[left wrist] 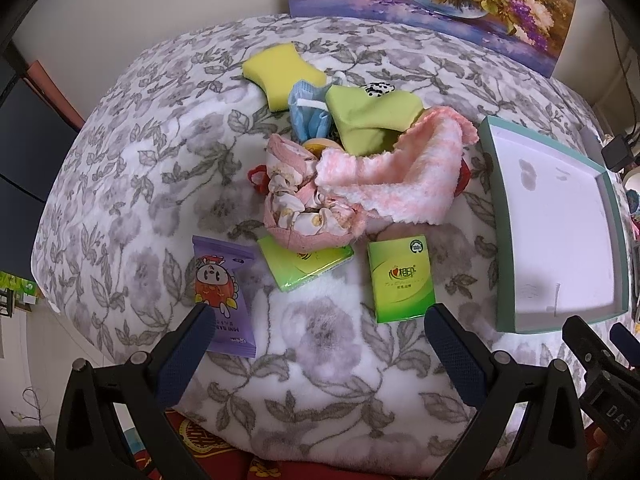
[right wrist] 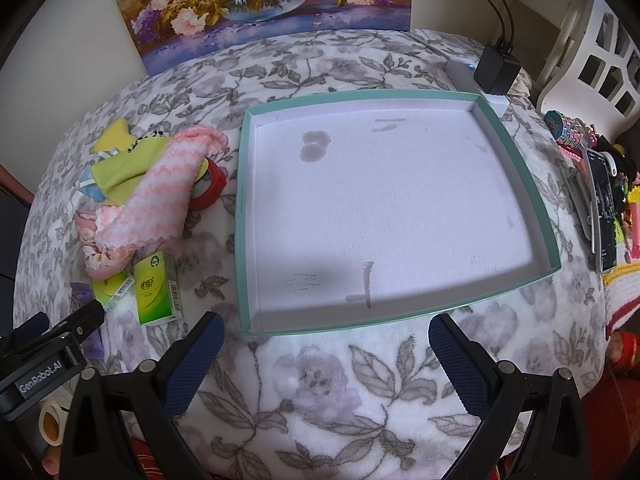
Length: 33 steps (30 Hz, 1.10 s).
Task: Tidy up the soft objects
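Observation:
A pile of soft things lies on the floral blanket: a pink-white fuzzy cloth (left wrist: 394,172) (right wrist: 160,196), a green cloth (left wrist: 370,118), a blue face mask (left wrist: 308,110), a yellow sponge (left wrist: 282,72), a floral pink scrunchie bundle (left wrist: 308,204). In front lie two green tissue packs (left wrist: 402,278) (left wrist: 304,262) and a purple snack packet (left wrist: 222,292). A shallow teal-rimmed white tray (right wrist: 516,152) (left wrist: 500,184) sits to the right, with nothing in it. My left gripper (left wrist: 318,336) is open and empty in front of the packs. My right gripper (right wrist: 326,346) is open and empty at the tray's near edge.
A flower painting (right wrist: 260,4) leans at the back. A red tape roll (right wrist: 210,188) lies beside the pile. A charger and power strip (right wrist: 494,72) sit behind the tray. Toys and a phone (right wrist: 600,208) lie at the right edge.

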Available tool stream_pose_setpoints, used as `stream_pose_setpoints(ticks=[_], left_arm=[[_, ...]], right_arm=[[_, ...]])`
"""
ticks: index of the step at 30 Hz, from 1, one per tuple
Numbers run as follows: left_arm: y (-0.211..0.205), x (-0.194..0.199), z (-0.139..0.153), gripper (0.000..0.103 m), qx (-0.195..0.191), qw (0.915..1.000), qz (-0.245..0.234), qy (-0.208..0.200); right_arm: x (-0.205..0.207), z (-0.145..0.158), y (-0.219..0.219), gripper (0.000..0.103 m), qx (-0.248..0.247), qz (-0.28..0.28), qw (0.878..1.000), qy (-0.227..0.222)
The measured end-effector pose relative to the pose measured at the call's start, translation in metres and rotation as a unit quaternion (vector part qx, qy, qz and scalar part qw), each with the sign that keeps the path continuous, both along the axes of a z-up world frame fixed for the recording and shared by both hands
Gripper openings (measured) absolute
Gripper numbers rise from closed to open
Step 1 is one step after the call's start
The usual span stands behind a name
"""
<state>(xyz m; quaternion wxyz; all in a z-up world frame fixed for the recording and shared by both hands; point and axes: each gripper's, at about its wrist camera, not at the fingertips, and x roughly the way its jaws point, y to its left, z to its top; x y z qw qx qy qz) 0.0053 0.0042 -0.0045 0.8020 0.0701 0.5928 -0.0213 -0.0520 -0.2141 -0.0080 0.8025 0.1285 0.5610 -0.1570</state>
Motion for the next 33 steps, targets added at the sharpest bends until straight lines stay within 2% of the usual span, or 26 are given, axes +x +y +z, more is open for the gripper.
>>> stream_pose_setpoints(ticks=[33], left_arm=[[-0.0005,-0.0026,0.0025,0.103,-0.001,1.0000,-0.001,-0.003]], right_arm=[[-0.0005,-0.0002,0.0020,0.103,-0.002,0.006,1.000,0.002]])
